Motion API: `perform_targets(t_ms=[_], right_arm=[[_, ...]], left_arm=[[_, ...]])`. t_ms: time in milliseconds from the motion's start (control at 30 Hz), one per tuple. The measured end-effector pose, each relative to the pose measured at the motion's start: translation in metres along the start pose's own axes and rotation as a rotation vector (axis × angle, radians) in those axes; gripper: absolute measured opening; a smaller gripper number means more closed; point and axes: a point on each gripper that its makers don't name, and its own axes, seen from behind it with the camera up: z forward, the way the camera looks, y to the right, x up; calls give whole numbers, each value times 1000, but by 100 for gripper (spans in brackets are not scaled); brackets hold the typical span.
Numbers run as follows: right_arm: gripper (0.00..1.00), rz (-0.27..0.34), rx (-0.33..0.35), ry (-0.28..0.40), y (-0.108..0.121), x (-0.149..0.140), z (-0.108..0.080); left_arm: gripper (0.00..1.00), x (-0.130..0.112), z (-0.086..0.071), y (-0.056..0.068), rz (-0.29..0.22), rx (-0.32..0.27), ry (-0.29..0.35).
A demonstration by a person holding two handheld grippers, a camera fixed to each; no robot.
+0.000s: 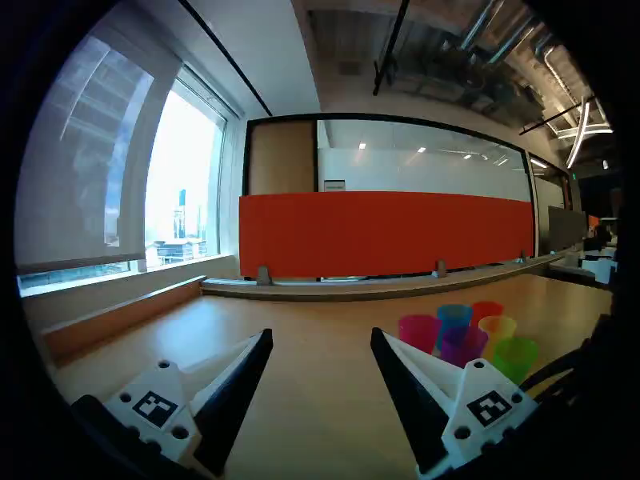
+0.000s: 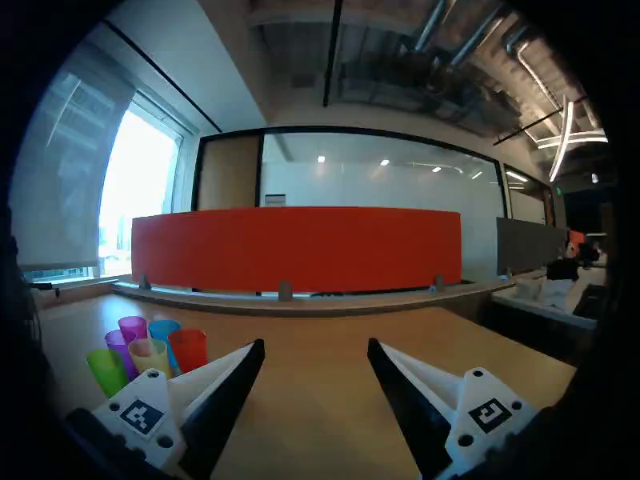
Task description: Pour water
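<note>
In the left gripper view, the left gripper (image 1: 320, 332) hangs open and empty over the desk (image 1: 320, 400), the cluster of coloured cups (image 1: 468, 332) ahead to its right. In the right gripper view, the right gripper (image 2: 315, 342) is open and empty too, the cups (image 2: 148, 348) ahead to its left; it seems best to take an outer cup first, since they stand packed together.

I read no words: my fingers (image 1: 232, 384) bear only square black-and-white markers (image 1: 154, 408); the far wall's small sign (image 1: 334, 186) blurs.
</note>
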Motion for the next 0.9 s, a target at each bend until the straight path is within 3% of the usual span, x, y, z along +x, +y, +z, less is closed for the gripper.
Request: perform_targets(t_ms=[267, 400, 600, 900], right_arm=[[100, -8, -5, 4, 2, 23, 0], [100, -32, 1, 2, 2, 25, 2], [100, -84, 76, -10, -14, 29, 2], [100, -212, 218, -57, -38, 33, 3]], left_arm=[[91, 31, -3, 10, 16, -50, 21], [91, 31, -2, 19, 40, -88, 12], [91, 27, -1, 37, 77, -161, -25], [91, 23, -1, 72, 77, -328, -80]])
